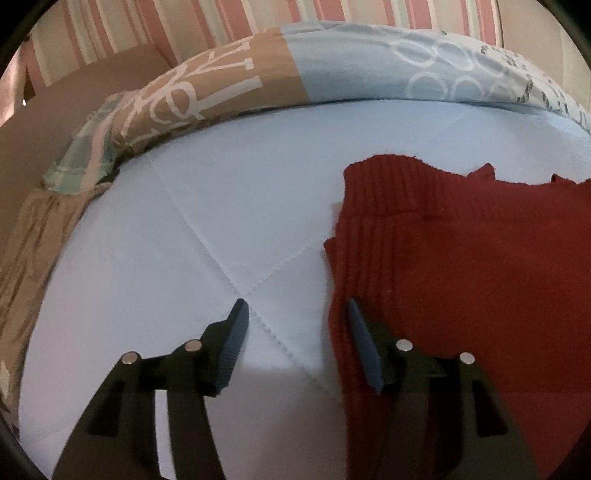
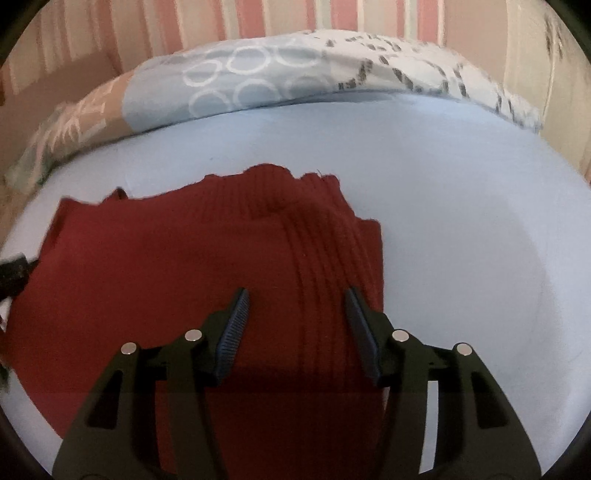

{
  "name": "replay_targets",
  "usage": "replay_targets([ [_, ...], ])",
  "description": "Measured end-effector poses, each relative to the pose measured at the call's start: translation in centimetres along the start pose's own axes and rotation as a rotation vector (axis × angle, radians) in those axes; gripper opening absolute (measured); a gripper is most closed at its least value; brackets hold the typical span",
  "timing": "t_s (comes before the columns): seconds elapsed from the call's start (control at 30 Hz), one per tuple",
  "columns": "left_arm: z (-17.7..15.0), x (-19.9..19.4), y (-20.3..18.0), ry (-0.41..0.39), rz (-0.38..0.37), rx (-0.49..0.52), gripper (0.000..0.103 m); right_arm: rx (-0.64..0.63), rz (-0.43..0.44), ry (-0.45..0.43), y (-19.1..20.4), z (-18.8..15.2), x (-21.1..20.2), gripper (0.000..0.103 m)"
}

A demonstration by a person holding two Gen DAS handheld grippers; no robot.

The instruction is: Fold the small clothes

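A dark red ribbed knit garment (image 1: 461,266) lies flat on the light blue quilted bed cover (image 1: 221,221), with a ribbed part folded inward along each side. My left gripper (image 1: 295,306) is open and empty, hovering over the garment's left edge; one finger is over the blue cover, the other over the red knit. In the right wrist view the same garment (image 2: 184,266) fills the centre. My right gripper (image 2: 295,295) is open and empty above the garment's right ribbed fold. The left gripper's tip (image 2: 14,269) shows at the far left edge.
A rolled patterned duvet (image 1: 295,66) in tan, blue and white lies along the far side of the bed, also in the right wrist view (image 2: 258,74). A pink-striped wall or curtain (image 1: 184,22) stands behind it. Bare blue cover (image 2: 480,240) extends to the right of the garment.
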State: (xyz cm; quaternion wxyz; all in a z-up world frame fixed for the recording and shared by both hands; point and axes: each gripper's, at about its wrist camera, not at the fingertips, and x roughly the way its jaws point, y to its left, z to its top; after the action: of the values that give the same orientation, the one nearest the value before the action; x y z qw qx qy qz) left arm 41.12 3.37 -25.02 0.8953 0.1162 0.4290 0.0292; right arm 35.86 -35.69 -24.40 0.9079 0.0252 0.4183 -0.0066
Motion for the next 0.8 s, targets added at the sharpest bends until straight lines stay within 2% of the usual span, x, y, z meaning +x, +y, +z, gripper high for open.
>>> replay_targets([
  [0.07,-0.2,-1.5,-0.1,-0.019,0.006,-0.005,0.057,0.003,0.043,-0.029,0.4,-0.1,-1.3,0.053],
  [0.17,-1.2,-4.6,-0.9,-0.059,-0.004,0.005,0.057,-0.018,0.063,-0.074,2.3,-0.9,-4.2,0.056],
  [0.27,-3.5,-7.2,-2.8,-0.057,-0.065,0.007,0.057,-0.017,0.072,-0.056,4.5,-2.7,-5.7,0.061],
  [0.33,-4.7,-7.9,-3.9,-0.046,-0.076,0.006,0.064,-0.011,0.067,-0.032,5.8,-4.2,-6.0,0.064],
  [0.37,-5.3,-8.2,-4.3,-0.042,-0.080,0.003,0.072,-0.007,0.066,-0.017,6.3,-4.8,-5.9,0.067],
  [0.4,-6.0,-8.4,-4.6,-0.037,-0.082,-0.004,0.075,-0.007,0.063,0.003,6.8,-5.4,-5.7,0.067],
  [0.47,-6.9,-8.3,-4.9,-0.016,-0.088,-0.012,0.076,-0.011,0.046,0.022,7.2,-6.3,-5.5,0.069],
  [0.6,-8.0,-7.4,-3.9,0.013,-0.094,-0.044,0.093,-0.002,0.008,0.059,6.0,-7.3,-5.1,0.073],
  [0.7,-8.1,-6.7,-2.8,0.039,-0.128,-0.078,0.096,0.028,-0.002,0.080,4.3,-7.6,-4.9,0.073],
  [0.8,-8.2,-6.6,-3.0,0.040,-0.123,-0.057,0.097,0.029,0.005,0.090,3.4,-7.8,-4.5,0.072],
])
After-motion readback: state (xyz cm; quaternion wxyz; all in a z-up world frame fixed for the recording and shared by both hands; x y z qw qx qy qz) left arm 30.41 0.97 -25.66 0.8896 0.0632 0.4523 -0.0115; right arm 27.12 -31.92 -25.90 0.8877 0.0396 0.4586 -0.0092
